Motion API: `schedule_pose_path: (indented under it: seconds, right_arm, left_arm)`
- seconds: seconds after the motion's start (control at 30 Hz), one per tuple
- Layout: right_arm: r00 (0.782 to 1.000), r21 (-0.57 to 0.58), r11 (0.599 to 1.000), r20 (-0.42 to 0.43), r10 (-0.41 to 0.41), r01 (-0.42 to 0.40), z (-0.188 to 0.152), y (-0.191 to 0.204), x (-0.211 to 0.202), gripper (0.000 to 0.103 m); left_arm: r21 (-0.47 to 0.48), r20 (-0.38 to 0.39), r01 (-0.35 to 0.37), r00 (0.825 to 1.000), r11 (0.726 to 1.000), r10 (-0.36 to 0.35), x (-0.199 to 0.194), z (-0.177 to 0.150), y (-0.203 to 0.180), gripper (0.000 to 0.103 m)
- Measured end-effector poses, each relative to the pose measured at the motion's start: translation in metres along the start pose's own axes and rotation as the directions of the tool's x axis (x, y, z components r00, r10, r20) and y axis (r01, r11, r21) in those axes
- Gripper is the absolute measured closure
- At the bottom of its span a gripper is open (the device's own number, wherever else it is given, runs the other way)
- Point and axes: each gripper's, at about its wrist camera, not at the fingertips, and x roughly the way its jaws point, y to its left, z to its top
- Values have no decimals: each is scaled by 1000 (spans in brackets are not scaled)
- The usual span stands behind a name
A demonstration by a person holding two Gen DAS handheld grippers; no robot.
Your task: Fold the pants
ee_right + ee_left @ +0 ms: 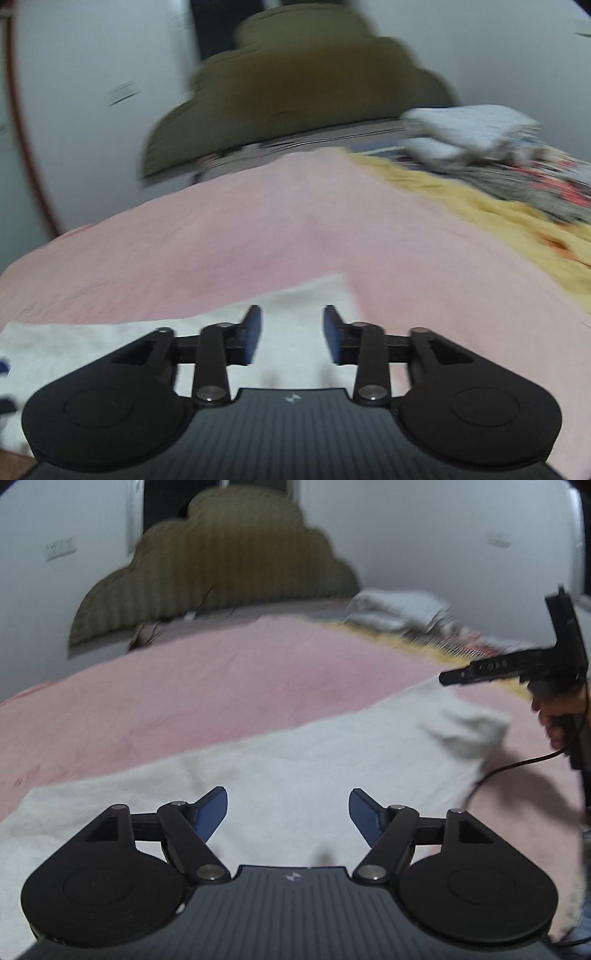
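White pants [280, 760] lie spread across a pink bedsheet [207, 686], with a bunched fold [469, 723] at their right end. Just above the cloth's near part, my left gripper [288, 806] is open and holds nothing. In the left wrist view my right gripper [448, 678] enters from the right, carried by a hand [552, 716] above that bunched end. In its own view the right gripper [291, 317] is open, nothing between its blue pads [252, 332], and hovers over the corner of the pants [295, 295].
An olive scalloped headboard [221, 576] stands against the white wall at the back. Yellow bedding [480, 210] and a grey-white pile of laundry [476, 133] sit at the bed's far right. A black cable [517, 764] trails from the right gripper over the sheet.
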Motion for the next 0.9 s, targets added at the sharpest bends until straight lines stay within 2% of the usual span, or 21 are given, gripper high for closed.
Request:
schedule_pose_path:
  seconds: [0.03, 0.07, 0.1, 0.2, 0.3, 0.33, 0.4, 0.43, 0.47, 0.5, 0.53, 0.57, 0.6, 0.63, 0.67, 0.7, 0.73, 0.77, 0.8, 0.83, 0.9]
  right_arm:
    - [999, -34, 999, -33, 12, -13, 2, 9, 20, 54]
    - [997, -65, 998, -80, 5, -10, 2, 15, 39, 53]
    - [992, -97, 995, -126, -6, -7, 1, 20, 59, 53]
    - [973, -121, 989, -205, -104, 80, -3, 13, 98, 54]
    - [979, -43, 986, -122, -163, 159, 4, 4, 81, 52]
    - [984, -49, 988, -95, -152, 148, 5, 8, 73, 51]
    - [993, -65, 998, -119, -21, 13, 2, 17, 65, 50]
    - [986, -75, 995, -160, 50, -62, -5, 20, 62, 49]
    - [977, -104, 990, -200, 75, -98, -12, 26, 61, 49]
    - [970, -166, 981, -238, 56, -97, -21, 32, 61, 49]
    - [971, -249, 966, -239, 1, -62, -30, 36, 61, 46]
    - [979, -313, 950, -193, -62, -1, -36, 35, 56, 31]
    - [978, -332, 939, -150, -144, 88, -39, 31, 52, 27]
    - [966, -330, 927, -123, -227, 176, -39, 27, 47, 27]
    - [959, -319, 921, -98, -266, 223, -38, 24, 39, 27]
    - [970, -296, 934, -76, -232, 200, -39, 24, 26, 26]
    - [987, -268, 956, -74, -143, 118, -40, 24, 13, 26]
    - [994, -250, 968, -93, -49, 24, -43, 27, 4, 27]
    - [990, -246, 966, -131, 44, -75, -48, 31, -1, 27]
    - [981, -266, 956, -178, 80, -126, -55, 37, -2, 27]
    - [977, -334, 938, -211, 22, -94, -72, 40, -2, 25]
  left_arm:
    - [4, -64, -1, 998, 1000, 1, 12, -3, 1, 28]
    - [13, -128, 5, 992, 1000, -3, 23, -8, 1, 29]
    - [22, -155, -2, 988, 1000, 5, 29, -13, 0, 29]
    - [50, -90, -11, 996, 999, 16, 18, -6, 0, 27]
    - [31, -21, -73, 997, 997, 73, 18, 16, 16, 17]
    - [21, -18, -106, 994, 994, 106, 24, 23, 24, 15]
    - [12, -36, -160, 986, 987, 161, 44, 31, 41, 8]
    - [13, -72, -190, 979, 982, 190, 57, 31, 49, 9]
    - [16, -115, -214, 970, 977, 214, 71, 31, 57, 11]
    - [14, -147, -228, 963, 974, 227, 82, 29, 63, 10]
    - [4, -157, -232, 961, 973, 230, 86, 27, 67, 9]
    - [-19, -143, -234, 963, 972, 229, 83, 25, 69, 11]
    - [-28, -132, -239, 963, 971, 233, 77, 25, 69, 12]
    - [-26, -121, -235, 966, 972, 231, 70, 25, 64, 11]
    - [-18, -103, -219, 971, 976, 216, 62, 24, 58, 10]
    - [-7, -82, -195, 978, 981, 194, 54, 22, 48, 10]
    - [3, -67, -175, 982, 985, 175, 48, 20, 40, 10]
    - [19, -58, -153, 986, 988, 154, 43, 15, 29, 9]
    - [42, -57, -127, 990, 991, 129, 40, 11, 18, 8]
    - [71, -66, -101, 992, 992, 106, 39, 6, 9, 8]
    - [138, -80, -91, 992, 986, 102, 40, -7, -13, 10]
